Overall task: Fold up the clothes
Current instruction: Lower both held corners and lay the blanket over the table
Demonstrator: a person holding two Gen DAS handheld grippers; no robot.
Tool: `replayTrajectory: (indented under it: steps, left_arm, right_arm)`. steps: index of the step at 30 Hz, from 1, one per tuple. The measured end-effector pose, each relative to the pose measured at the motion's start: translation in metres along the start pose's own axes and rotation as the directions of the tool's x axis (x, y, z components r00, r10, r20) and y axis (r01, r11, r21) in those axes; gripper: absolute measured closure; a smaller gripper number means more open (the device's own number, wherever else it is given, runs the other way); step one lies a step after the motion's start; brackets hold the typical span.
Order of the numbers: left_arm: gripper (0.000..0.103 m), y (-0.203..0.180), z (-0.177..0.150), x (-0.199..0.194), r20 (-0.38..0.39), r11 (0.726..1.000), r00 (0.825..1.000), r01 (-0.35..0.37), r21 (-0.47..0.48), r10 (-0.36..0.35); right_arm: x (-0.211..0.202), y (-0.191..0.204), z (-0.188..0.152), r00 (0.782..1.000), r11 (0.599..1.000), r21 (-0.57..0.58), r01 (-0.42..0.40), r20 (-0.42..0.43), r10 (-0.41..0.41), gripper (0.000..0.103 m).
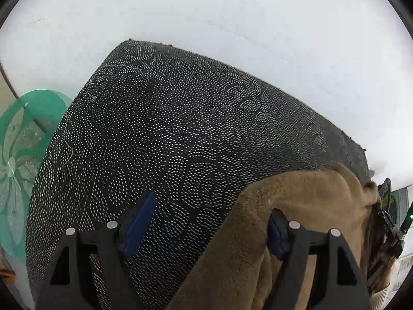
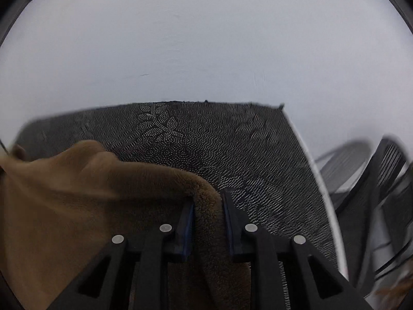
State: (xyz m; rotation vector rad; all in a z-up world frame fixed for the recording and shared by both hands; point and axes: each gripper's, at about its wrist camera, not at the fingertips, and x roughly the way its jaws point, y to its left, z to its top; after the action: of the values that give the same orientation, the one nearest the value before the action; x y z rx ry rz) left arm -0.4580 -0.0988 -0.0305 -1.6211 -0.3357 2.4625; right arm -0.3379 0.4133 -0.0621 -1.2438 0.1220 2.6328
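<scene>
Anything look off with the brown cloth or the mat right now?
Nothing damaged. The brown cloth is bunched, not flat, on the dotted black mat. The right gripper pinches a fold; the left gripper is open, cloth draped over one finger.

The tan fleece garment [image 1: 296,206] is thick, soft and fuzzy, of one plain colour throughout. It lies bunched rather than spread flat, heaped in rounded folds. In the left wrist view it fills the lower right, rising in a humped ridge with a deep crease along its upper edge. In the right wrist view the tan fleece garment [image 2: 85,188] covers the lower left, and one rolled, plush edge curves down at its right side.
</scene>
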Motion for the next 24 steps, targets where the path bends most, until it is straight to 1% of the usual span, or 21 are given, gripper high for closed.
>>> replayTrajectory:
  steps: [1, 3, 9, 10, 12, 13, 14, 16, 17, 19, 22, 24]
  left_arm:
    - [0.023, -0.003, -0.001, 0.001, -0.006, 1.000, 1.000, -0.008, 0.019, 0.009]
    - [0.023, -0.008, -0.002, 0.003, -0.017, 0.998, 1.000, -0.016, 0.054, 0.017]
    - [0.023, -0.012, -0.004, -0.009, -0.025, 0.995, 1.000, 0.009, 0.098, -0.006]
    - [0.022, -0.012, -0.004, -0.012, -0.028, 0.995, 1.000, 0.006, 0.103, -0.003]
    - [0.021, -0.013, -0.006, -0.018, -0.033, 0.993, 0.999, -0.007, 0.118, 0.011]
    - [0.021, -0.012, -0.006, -0.022, -0.028, 0.992, 0.999, -0.017, 0.126, 0.021]
    - [0.021, -0.011, -0.008, -0.026, -0.020, 0.991, 0.999, -0.029, 0.133, 0.032]
    - [0.021, -0.012, -0.013, -0.032, -0.001, 0.988, 0.999, -0.053, 0.145, 0.054]
    - [0.021, -0.017, -0.015, -0.033, 0.006, 0.986, 0.999, -0.053, 0.158, 0.053]
    - [0.021, -0.028, -0.017, -0.035, 0.017, 0.981, 0.999, -0.043, 0.189, 0.041]
    - [0.021, -0.046, -0.021, -0.037, 0.033, 0.972, 0.999, -0.029, 0.235, 0.022]
    - [0.021, -0.058, -0.024, -0.038, 0.043, 0.964, 0.999, -0.021, 0.266, 0.010]
  right_arm:
    - [0.001, -0.001, -0.001, 1.000, 1.000, 0.016, -0.022, 0.000, 0.022, 0.081]
    - [-0.004, 0.002, -0.001, 0.999, 0.999, 0.005, -0.036, 0.014, 0.036, 0.081]
    - [-0.038, 0.025, 0.005, 0.994, 0.994, -0.064, -0.083, 0.060, 0.087, 0.081]
    - [-0.043, 0.031, 0.006, 0.993, 0.993, -0.083, -0.087, 0.069, 0.092, 0.078]
    - [-0.054, 0.043, 0.008, 0.991, 0.988, -0.120, -0.093, 0.086, 0.104, 0.048]
    - [-0.058, 0.048, 0.009, 0.990, 0.986, -0.137, -0.091, 0.099, 0.105, 0.025]
    - [-0.061, 0.053, 0.009, 0.988, 0.985, -0.151, -0.078, 0.119, 0.097, 0.022]
    - [-0.068, 0.063, 0.009, 0.985, 0.983, -0.178, -0.049, 0.155, 0.077, 0.022]
    - [-0.069, 0.068, 0.010, 0.985, 0.981, -0.191, -0.035, 0.160, 0.066, 0.022]
    - [-0.066, 0.078, 0.011, 0.986, 0.976, -0.213, -0.052, 0.147, 0.084, 0.022]
    - [-0.048, 0.094, 0.012, 0.987, 0.967, -0.223, -0.124, 0.068, 0.142, 0.022]
    - [-0.031, 0.107, 0.010, 0.987, 0.960, -0.237, -0.152, 0.015, 0.160, 0.022]
